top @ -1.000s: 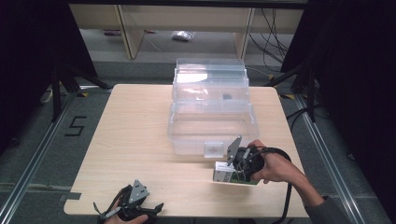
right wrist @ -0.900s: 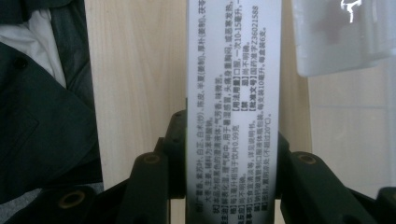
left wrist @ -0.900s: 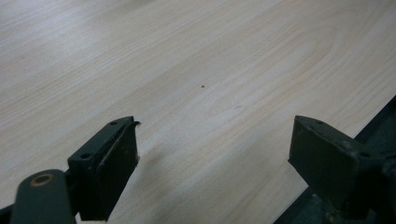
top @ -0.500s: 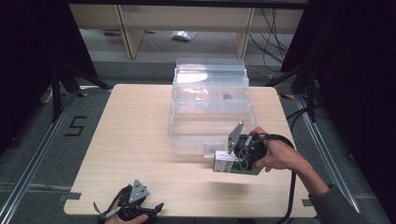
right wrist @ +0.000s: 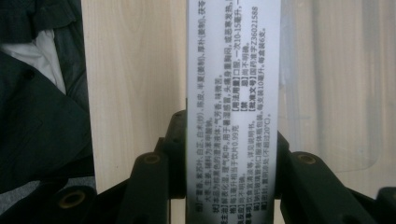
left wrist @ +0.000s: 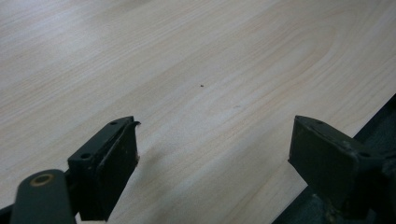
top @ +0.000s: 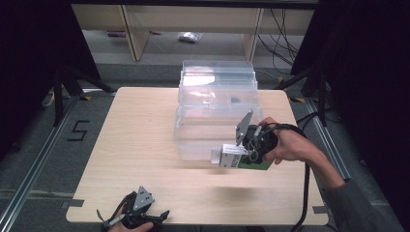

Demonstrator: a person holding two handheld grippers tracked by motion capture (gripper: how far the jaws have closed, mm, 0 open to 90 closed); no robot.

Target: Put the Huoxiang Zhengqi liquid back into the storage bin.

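Observation:
My right gripper (top: 232, 157) is shut on a small white and green box (top: 238, 157) with printed text, lifted above the table in front of the clear plastic bins (top: 212, 121). In the right gripper view the box (right wrist: 232, 93) stands between the two black jaws, its printed side facing the camera. My left gripper (top: 145, 217) rests at the table's near left edge, held by a hand. The left gripper view has its black jaws wide apart over bare wood (left wrist: 196, 84), nothing between them.
The clear bins stand stacked in steps at the table's middle back. The wooden table (top: 135, 140) has bare room on its left half. A cable (top: 305, 193) trails from the right gripper down past the table's near edge. Dark frames and shelving surround the table.
The right gripper has risen with the box off the table and moved a little toward the bins. The left gripper has kept still.

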